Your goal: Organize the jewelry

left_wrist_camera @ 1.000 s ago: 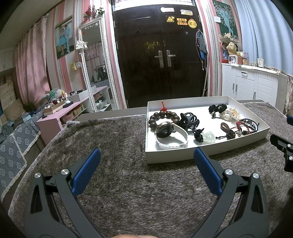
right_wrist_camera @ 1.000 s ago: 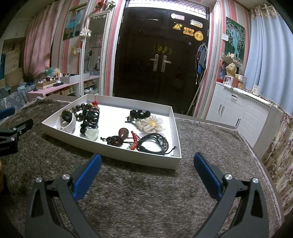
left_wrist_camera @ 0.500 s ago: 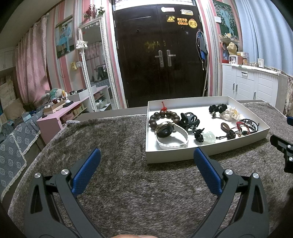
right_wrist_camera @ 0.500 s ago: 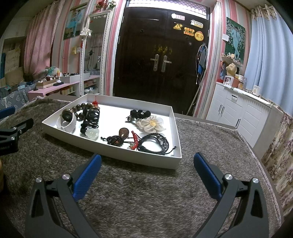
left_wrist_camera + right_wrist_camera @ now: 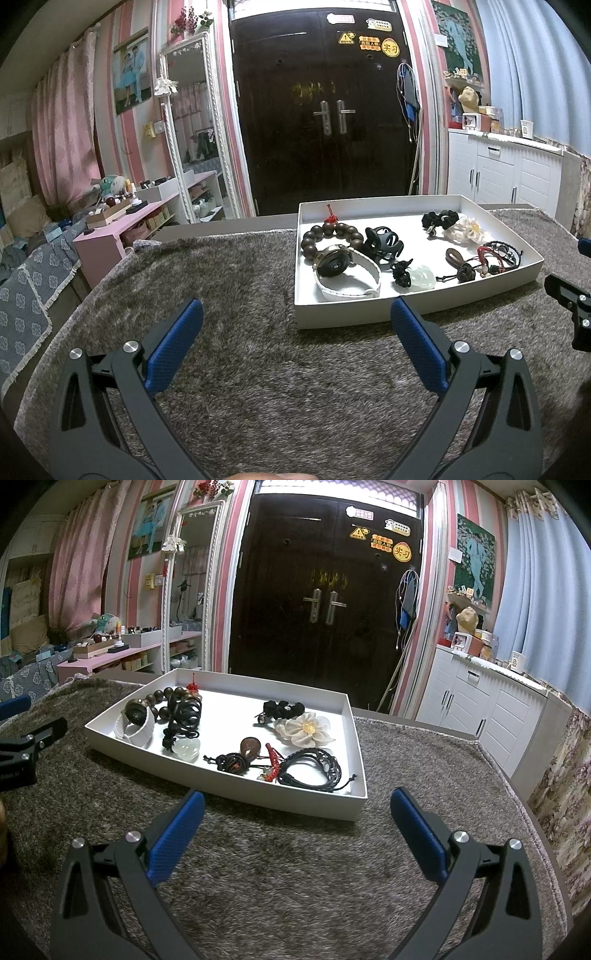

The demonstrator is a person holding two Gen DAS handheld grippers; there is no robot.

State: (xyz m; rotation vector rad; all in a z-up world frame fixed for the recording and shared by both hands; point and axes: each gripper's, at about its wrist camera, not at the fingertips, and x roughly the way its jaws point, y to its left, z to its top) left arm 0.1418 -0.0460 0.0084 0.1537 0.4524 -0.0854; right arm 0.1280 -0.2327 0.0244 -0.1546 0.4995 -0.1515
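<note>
A white tray (image 5: pixel 343 314) (image 5: pixel 280 797) rests on the shaggy grey table cover and holds jewelry. Inside lie a wooden bead bracelet (image 5: pixel 317 236) (image 5: pixel 162 698), a white-strap watch (image 5: pixel 347 273) (image 5: pixel 135 723), a black claw clip (image 5: pixel 384 242) (image 5: pixel 184 712), a pale jade pendant (image 5: pixel 421 277) (image 5: pixel 186 751), a black scrunchie (image 5: pixel 439 219) (image 5: pixel 282 709), a white fabric flower (image 5: pixel 467 230) (image 5: pixel 306 729) and black cord bracelets (image 5: pixel 498 253) (image 5: pixel 314 770). My left gripper (image 5: pixel 291 343) stands open in front of the tray's left part. My right gripper (image 5: pixel 295 827) stands open before the tray's near right corner. Both hold nothing.
The grey shaggy cover (image 5: pixel 221 280) spreads widely left of the tray. Beyond the table stand a dark double door (image 5: pixel 325 110), a standing mirror (image 5: pixel 192 129), a pink shelf (image 5: pixel 122 225) at left and white cabinets (image 5: pixel 491 709) at right. The other gripper's tip (image 5: pixel 569 299) (image 5: pixel 26 746) shows at each view's edge.
</note>
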